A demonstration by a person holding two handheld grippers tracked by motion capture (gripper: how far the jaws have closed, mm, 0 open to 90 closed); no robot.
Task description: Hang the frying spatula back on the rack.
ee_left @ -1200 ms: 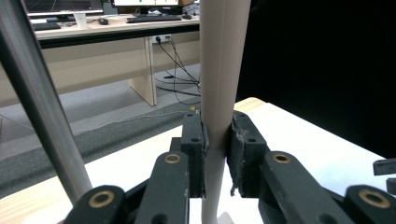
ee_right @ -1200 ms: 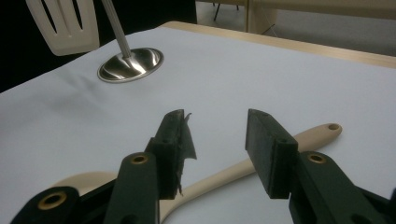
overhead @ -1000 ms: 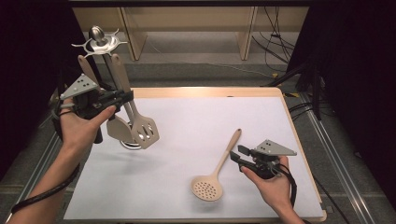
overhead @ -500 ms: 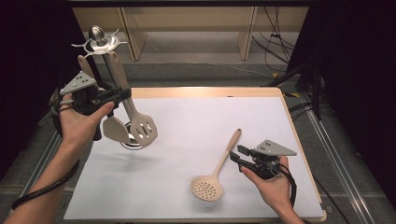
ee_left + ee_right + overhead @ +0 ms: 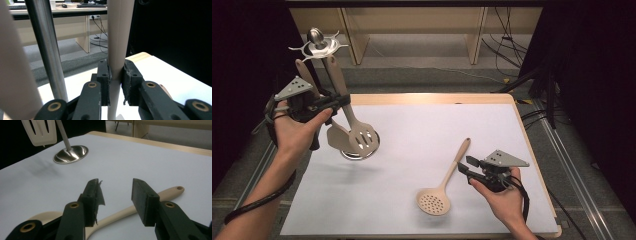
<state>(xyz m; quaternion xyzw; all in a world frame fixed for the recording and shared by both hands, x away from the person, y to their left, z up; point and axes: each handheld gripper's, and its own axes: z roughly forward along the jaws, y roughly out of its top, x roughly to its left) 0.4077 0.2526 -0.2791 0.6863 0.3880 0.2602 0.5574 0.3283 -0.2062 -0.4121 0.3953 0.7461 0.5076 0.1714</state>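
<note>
Slotted turner (image 5: 360,134), clamped in our left gripper (image 5: 116,75), may snag the rack's hook (image 5: 318,46); our right gripper (image 5: 117,195) gapes over the skimmer (image 5: 443,185).

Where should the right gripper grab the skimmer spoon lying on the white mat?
Probably the straight handle of the skimmer spoon, about midway, coming down from above with the jaws across it. It lies flat and narrow there, while the round holed bowl looks too wide. The right gripper already hovers open over the handle.
</note>
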